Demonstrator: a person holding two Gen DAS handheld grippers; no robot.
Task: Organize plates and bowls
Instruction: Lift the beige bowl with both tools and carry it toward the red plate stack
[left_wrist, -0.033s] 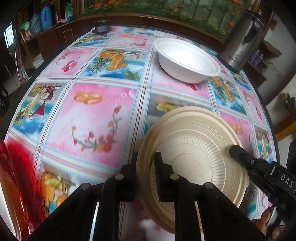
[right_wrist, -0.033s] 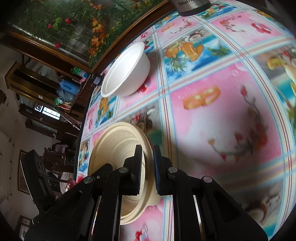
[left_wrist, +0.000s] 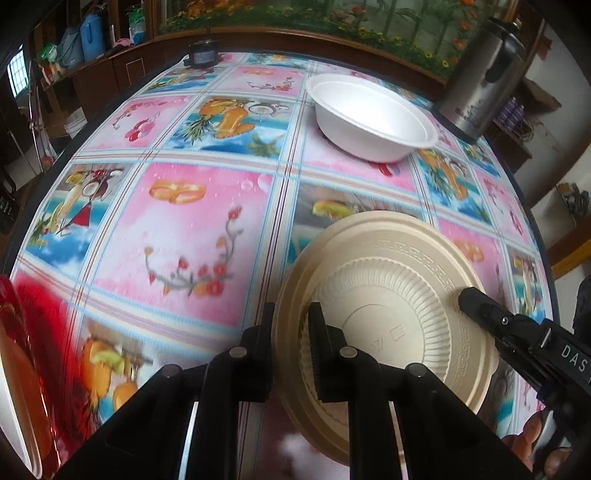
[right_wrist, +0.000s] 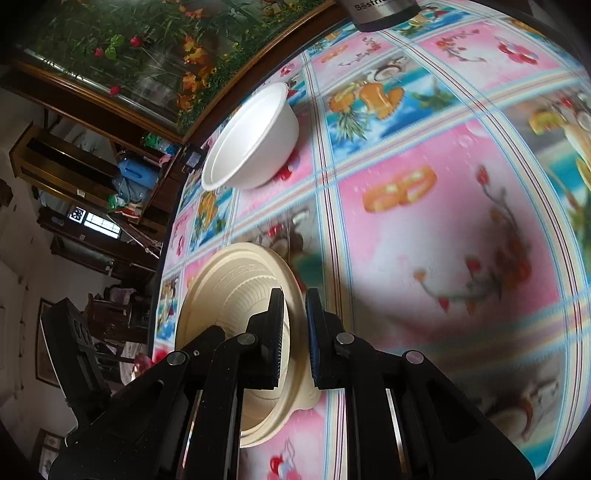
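Nothing has shifted since the earlier frame: both grippers pinch the rim of the cream ribbed plastic plate (left_wrist: 388, 306), the left gripper (left_wrist: 291, 347) at one edge, the right gripper (right_wrist: 295, 332) opposite, above the pink patterned tablecloth (left_wrist: 192, 236). Farther off sits the white foam bowl (left_wrist: 369, 114), well apart.
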